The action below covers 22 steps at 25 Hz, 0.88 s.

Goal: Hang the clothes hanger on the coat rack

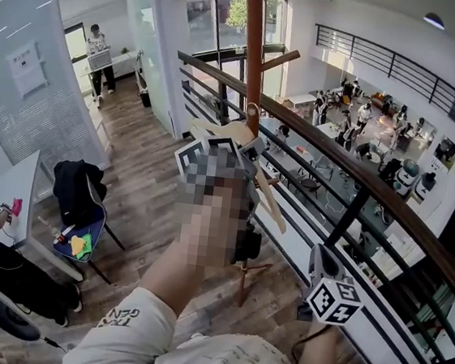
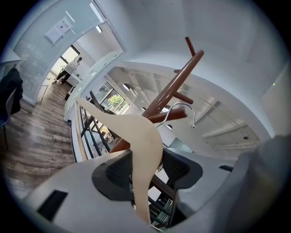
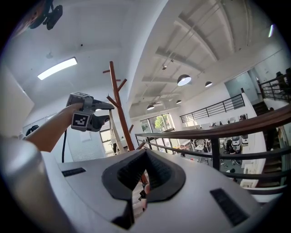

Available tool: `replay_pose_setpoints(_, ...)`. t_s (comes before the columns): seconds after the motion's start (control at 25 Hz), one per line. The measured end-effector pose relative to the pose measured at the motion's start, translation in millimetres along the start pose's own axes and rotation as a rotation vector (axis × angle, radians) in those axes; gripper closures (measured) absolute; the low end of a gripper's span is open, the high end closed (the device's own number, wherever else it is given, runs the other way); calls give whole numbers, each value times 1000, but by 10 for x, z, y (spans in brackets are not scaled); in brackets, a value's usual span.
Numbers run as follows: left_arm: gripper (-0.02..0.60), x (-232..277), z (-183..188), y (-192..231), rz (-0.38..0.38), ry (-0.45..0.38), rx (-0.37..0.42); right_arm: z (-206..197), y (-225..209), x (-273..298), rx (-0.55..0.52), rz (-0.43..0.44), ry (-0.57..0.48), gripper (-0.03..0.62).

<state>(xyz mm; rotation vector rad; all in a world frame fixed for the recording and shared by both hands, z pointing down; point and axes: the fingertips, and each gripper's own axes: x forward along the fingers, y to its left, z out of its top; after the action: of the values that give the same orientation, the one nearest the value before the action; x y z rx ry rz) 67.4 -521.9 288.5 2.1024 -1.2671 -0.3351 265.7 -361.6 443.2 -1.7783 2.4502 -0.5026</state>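
One clothes hanger (image 1: 271, 203) of pale wood is up beside the one coat rack (image 1: 252, 41), a brown pole with angled pegs standing by the railing (image 1: 373, 190). Of the two grippers, the left gripper (image 1: 249, 152) is raised, its jaws clamped on the hanger's body. The metal hook (image 2: 184, 105) lies right at one peg (image 2: 170, 116); whether it rests on it, I cannot tell. The right gripper (image 1: 320, 265) hangs low, jaws together, holding nothing.

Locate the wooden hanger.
Centre of the left gripper view, the wooden hanger is clamped in the left gripper, its metal hook by a coat rack peg.
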Motion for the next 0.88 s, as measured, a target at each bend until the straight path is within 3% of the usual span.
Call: replay_pose_setpoints(0.88, 370, 381, -113, 427, 96, 33, -29, -40, -206, -110, 9, -73, 5, 594)
